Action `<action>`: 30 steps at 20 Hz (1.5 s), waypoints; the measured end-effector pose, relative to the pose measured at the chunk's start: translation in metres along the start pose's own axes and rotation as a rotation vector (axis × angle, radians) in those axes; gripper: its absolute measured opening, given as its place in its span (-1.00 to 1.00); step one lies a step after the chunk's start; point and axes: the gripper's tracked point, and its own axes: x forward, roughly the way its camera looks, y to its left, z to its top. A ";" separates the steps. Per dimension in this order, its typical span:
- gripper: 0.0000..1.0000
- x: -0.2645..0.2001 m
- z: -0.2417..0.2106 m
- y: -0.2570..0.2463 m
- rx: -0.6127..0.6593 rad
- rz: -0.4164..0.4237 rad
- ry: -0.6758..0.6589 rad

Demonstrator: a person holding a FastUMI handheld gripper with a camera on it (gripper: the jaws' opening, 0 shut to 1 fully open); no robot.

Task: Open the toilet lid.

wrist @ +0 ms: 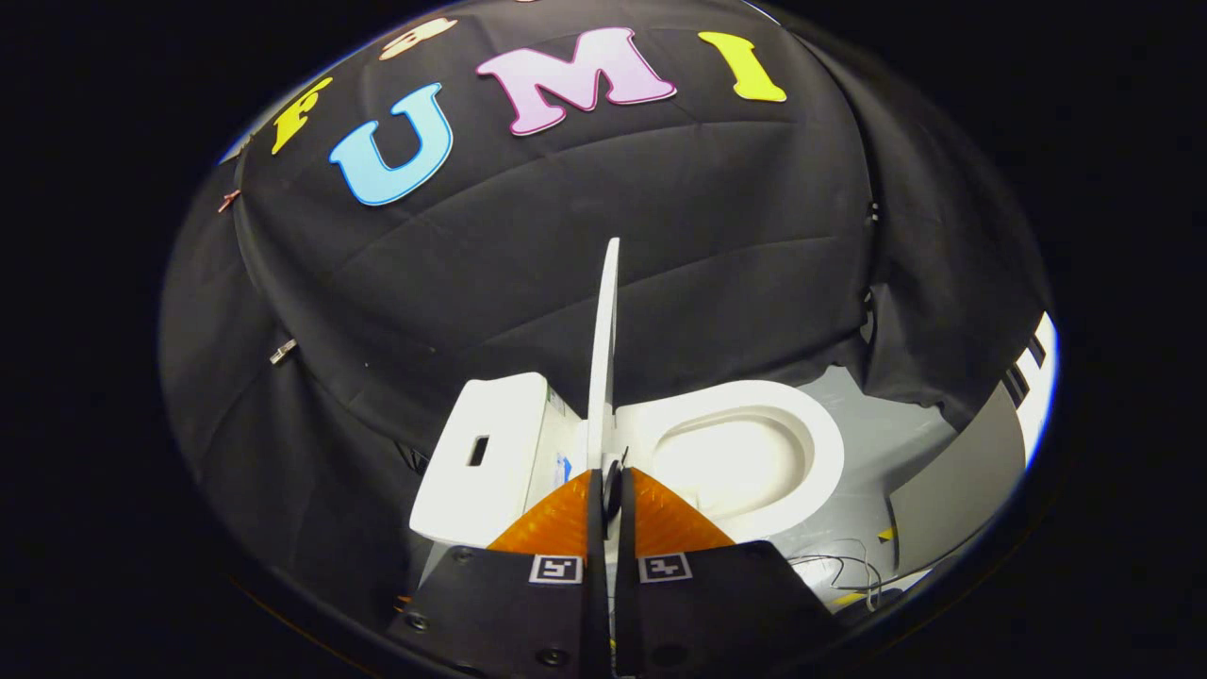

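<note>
The white toilet lid (pixel 603 349) stands upright and shows edge-on, rising between the tank (pixel 481 453) on the left and the open seat and bowl (pixel 754 453) on the right. My gripper (pixel 611 483) is at the lid's near rim. Its two fingers are pressed close together, with the thin rim running down between their tips. The seat lies flat on the bowl and the inside of the bowl is uncovered.
Black cloth hangs behind and around the toilet. On the grey floor (pixel 886 443) to the right of the bowl lie thin cables (pixel 844 566) and yellow tape marks. A grey panel (pixel 952 490) leans further right.
</note>
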 end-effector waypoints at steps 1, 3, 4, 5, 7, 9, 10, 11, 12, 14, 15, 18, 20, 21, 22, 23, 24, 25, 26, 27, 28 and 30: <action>-0.86 -0.001 0.000 0.007 -0.025 -0.002 -0.011; -0.85 -0.001 0.000 0.017 -0.069 -0.008 -0.030; -0.85 -0.001 0.000 0.018 -0.071 -0.014 -0.029; -0.85 -0.001 -0.001 0.024 -0.072 -0.020 -0.027; -0.85 0.000 -0.002 0.040 -0.086 -0.023 -0.023; -0.85 0.000 -0.002 0.046 -0.106 -0.033 -0.028; -0.85 0.001 -0.003 0.048 -0.107 -0.042 -0.029; -0.85 0.001 -0.003 0.052 -0.110 -0.051 -0.032; -0.86 0.001 -0.004 0.057 -0.116 -0.059 -0.036; -0.85 0.003 -0.005 0.066 -0.135 -0.078 -0.052; -0.86 0.002 -0.006 0.072 -0.151 -0.088 -0.056; -0.84 0.004 -0.009 0.088 -0.195 -0.125 -0.065; -0.84 0.007 -0.011 0.098 -0.235 -0.145 -0.078; -0.84 0.009 -0.013 0.105 -0.253 -0.151 -0.087; -0.83 0.008 -0.015 0.110 -0.276 -0.156 -0.093; -0.82 0.010 -0.015 0.115 -0.291 -0.160 -0.102; -0.82 0.011 -0.017 0.119 -0.305 -0.165 -0.104; -0.79 0.012 -0.020 0.122 -0.311 -0.171 -0.109; -0.79 0.015 -0.022 0.126 -0.313 -0.175 -0.112; -0.78 0.015 -0.025 0.130 -0.328 -0.175 -0.108; -0.78 0.018 -0.027 0.136 -0.343 -0.170 -0.103; -0.76 0.019 -0.032 0.143 -0.342 -0.167 -0.100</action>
